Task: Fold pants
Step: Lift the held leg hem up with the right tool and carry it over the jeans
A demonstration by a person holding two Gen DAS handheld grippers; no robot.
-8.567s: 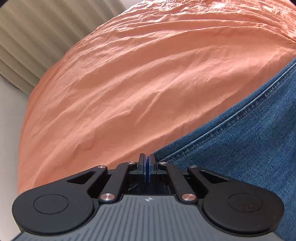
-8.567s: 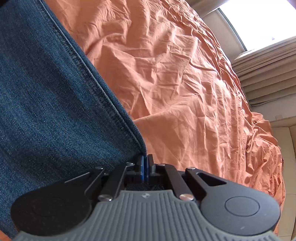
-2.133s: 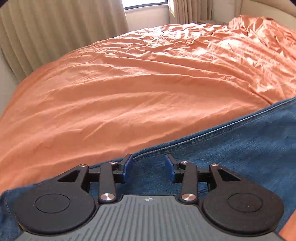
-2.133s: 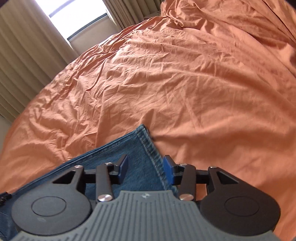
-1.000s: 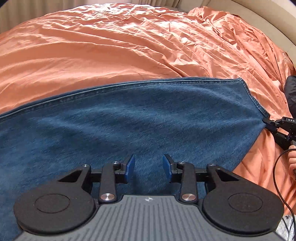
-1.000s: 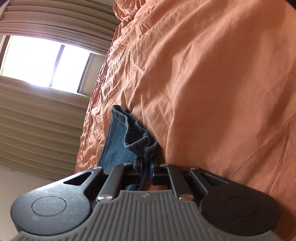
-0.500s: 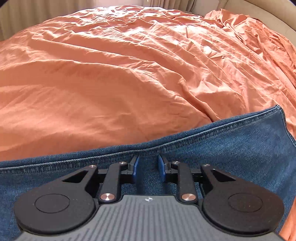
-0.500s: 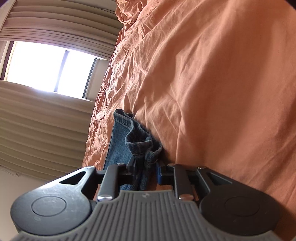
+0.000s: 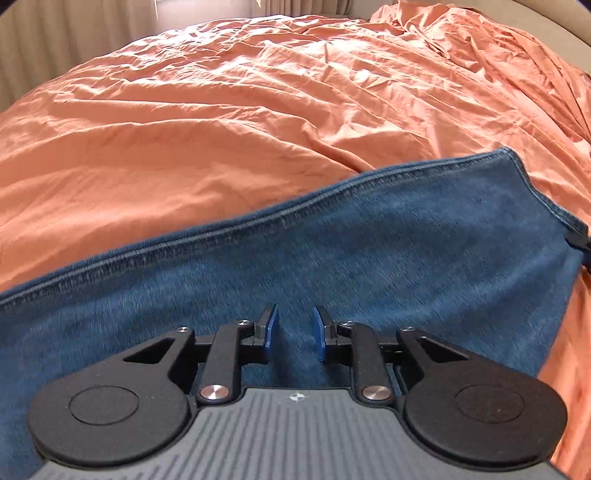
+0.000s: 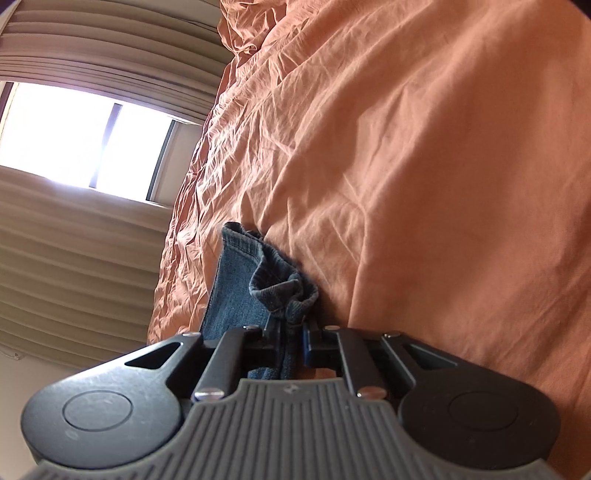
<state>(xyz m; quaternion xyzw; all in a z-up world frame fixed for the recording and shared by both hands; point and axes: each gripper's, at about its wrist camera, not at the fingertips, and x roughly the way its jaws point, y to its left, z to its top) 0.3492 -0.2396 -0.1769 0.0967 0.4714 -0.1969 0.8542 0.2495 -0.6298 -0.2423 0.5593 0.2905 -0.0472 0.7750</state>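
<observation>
Blue denim pants (image 9: 369, 258) lie spread on the orange bedsheet (image 9: 221, 129) in the left wrist view. My left gripper (image 9: 293, 334) is open just above the denim, back from its stitched edge seam, holding nothing. At the far right edge of that view my right gripper (image 9: 580, 242) pinches the pants' corner. In the right wrist view my right gripper (image 10: 293, 336) is shut on a bunched hem of the pants (image 10: 273, 284), held against the sheet (image 10: 424, 166).
The rumpled orange sheet covers the whole bed. Beige curtains (image 10: 74, 266) and a bright window (image 10: 81, 147) stand beyond the bed's far side. A beige padded edge (image 9: 554, 22) shows at the top right of the left wrist view.
My left gripper has opened a little wider and drawn back from the seam over the denim. My right gripper stays clamped on the bunched hem and has shifted slightly.
</observation>
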